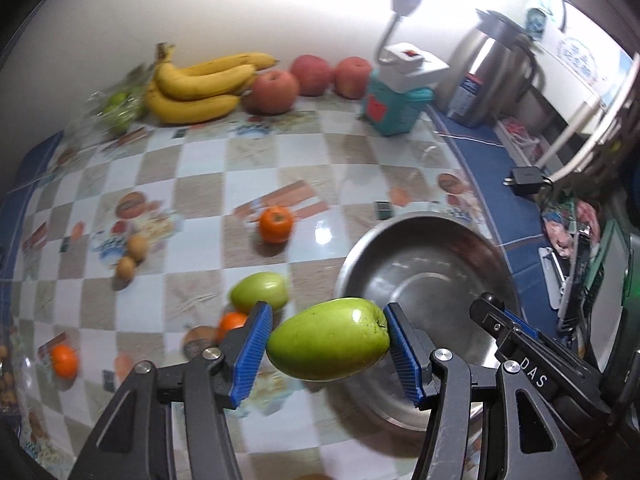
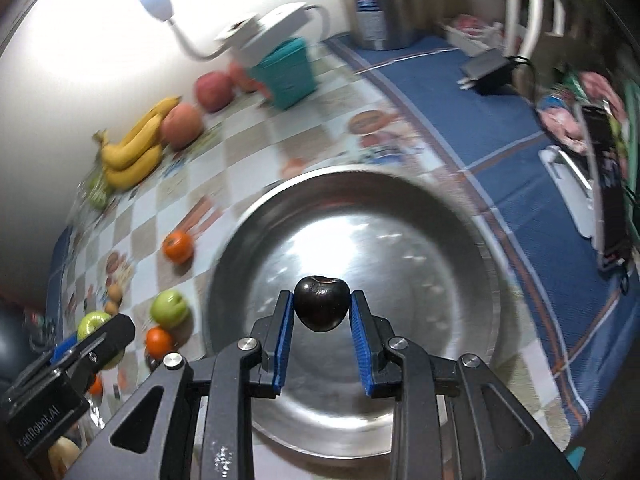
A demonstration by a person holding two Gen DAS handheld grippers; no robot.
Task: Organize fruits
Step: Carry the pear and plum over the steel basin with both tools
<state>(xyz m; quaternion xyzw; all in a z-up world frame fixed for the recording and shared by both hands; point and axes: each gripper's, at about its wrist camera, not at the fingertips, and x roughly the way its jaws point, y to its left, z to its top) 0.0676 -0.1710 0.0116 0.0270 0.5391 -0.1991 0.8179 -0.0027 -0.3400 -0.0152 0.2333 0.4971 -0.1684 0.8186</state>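
Note:
My left gripper [image 1: 327, 320] is shut on a green apple-like fruit [image 1: 328, 346], its blue pads pressing both ends, held in the air beside the near-left rim of a steel bowl [image 1: 400, 220]. My right gripper [image 2: 322, 296] is shut on a dark cherry [image 2: 320, 306], held above the inside of the steel bowl [image 2: 360, 172]. The right gripper's tip [image 1: 496, 316] shows over the bowl in the left wrist view. In the right wrist view the left gripper [image 2: 108, 332] appears at the lower left with its green fruit [image 2: 93, 322].
On the checked tablecloth lie another green fruit [image 1: 260, 290], several oranges [image 1: 275, 224], small brown fruits [image 1: 132, 256], bananas [image 1: 196, 88] and red apples [image 1: 276, 92] along the wall. A teal box with a lamp [image 1: 394, 108], a kettle [image 1: 492, 72] and a charger [image 1: 526, 180] stand at the right.

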